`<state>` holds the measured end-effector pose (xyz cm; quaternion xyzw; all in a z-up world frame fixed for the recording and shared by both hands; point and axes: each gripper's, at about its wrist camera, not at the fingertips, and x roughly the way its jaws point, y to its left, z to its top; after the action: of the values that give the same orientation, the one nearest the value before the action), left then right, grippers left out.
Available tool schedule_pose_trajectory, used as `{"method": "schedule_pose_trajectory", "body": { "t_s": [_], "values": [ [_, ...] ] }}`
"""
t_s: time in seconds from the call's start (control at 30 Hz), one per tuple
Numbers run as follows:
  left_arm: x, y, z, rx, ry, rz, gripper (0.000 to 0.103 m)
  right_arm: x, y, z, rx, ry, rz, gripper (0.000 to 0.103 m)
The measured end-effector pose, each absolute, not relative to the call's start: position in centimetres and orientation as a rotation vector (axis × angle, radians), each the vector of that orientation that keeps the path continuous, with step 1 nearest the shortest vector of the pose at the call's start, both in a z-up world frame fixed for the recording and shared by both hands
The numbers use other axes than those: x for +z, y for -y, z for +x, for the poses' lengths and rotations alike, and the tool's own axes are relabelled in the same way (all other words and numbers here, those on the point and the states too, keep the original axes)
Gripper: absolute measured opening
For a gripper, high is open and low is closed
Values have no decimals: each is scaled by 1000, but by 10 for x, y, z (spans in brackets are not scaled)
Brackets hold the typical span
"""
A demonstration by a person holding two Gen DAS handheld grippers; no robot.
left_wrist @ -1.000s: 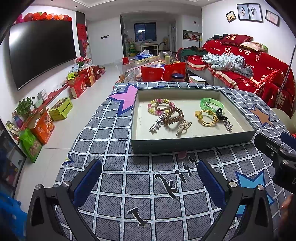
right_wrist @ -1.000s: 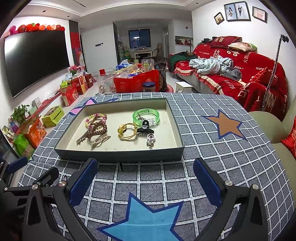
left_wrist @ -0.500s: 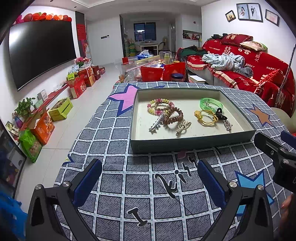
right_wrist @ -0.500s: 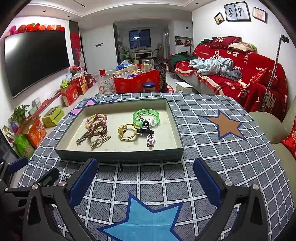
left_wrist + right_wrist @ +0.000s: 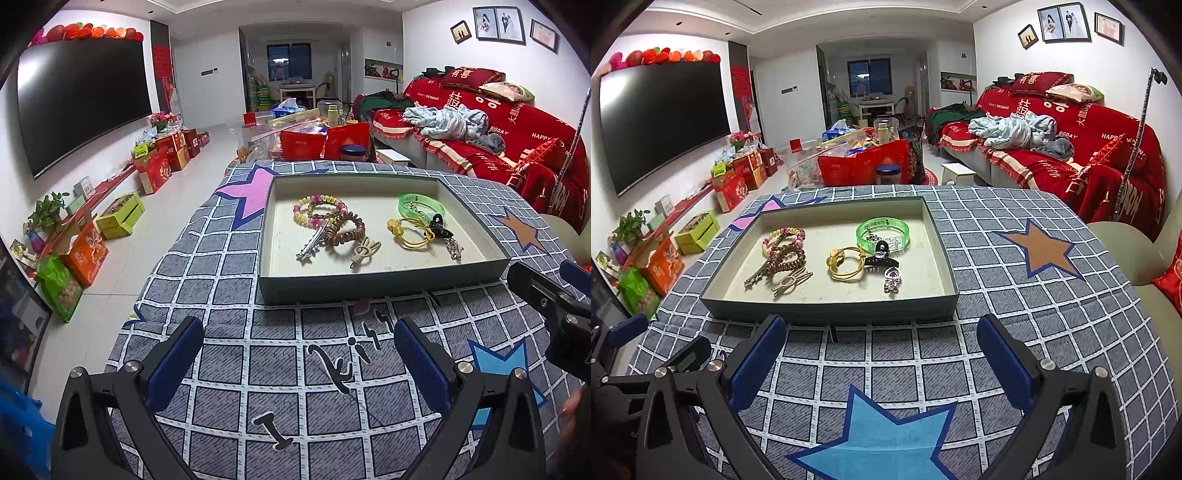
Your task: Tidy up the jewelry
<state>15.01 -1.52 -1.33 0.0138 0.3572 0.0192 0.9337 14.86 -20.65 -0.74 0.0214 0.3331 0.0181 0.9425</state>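
Both claws hover low over the checked surface (image 5: 1015,295), on the near side of the shallow tray (image 5: 827,312) that holds all the jewelry. Your left claw (image 5: 299,356) stands wide open and holds nothing; your right claw (image 5: 881,356) is likewise spread wide and empty. Neither touches the tray or any piece.

Inside the tray, two clusters lie well apart. To the left: a pink-and-yellow bead bracelet (image 5: 319,210), a brown coil bracelet (image 5: 345,230) overlapping it, a silver hair clip (image 5: 310,245) lying against both, and a beige clip (image 5: 364,251) just beside the coil. To the right: a green bangle (image 5: 882,232), a yellow hair tie (image 5: 846,262), a black claw clip (image 5: 881,258) lying across the bangle and the tie, and a small silver charm (image 5: 892,280) nearest the front wall.

Hazards from this position, as judgement. The pieces in each cluster touch or overlap, so closing on one is likely to drag or lift its neighbour, and the thin elastic tie may snag on the black clip. The silver charm is small and lies flat, so your claw tips may slide over it or flick it against the wall. The tray's front wall stands between your claws and every piece; a low, forward approach could strike the wall and shove the tray across the cloth, scattering the clusters.
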Motion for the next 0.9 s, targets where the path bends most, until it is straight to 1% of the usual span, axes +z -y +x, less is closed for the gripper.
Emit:
{"method": "schedule_pose_trajectory", "body": {
  "t_s": [0.9],
  "values": [
    [-16, 16, 150, 42, -736, 28, 103, -8, 207, 149, 37, -679, 43, 103]
  ]
}}
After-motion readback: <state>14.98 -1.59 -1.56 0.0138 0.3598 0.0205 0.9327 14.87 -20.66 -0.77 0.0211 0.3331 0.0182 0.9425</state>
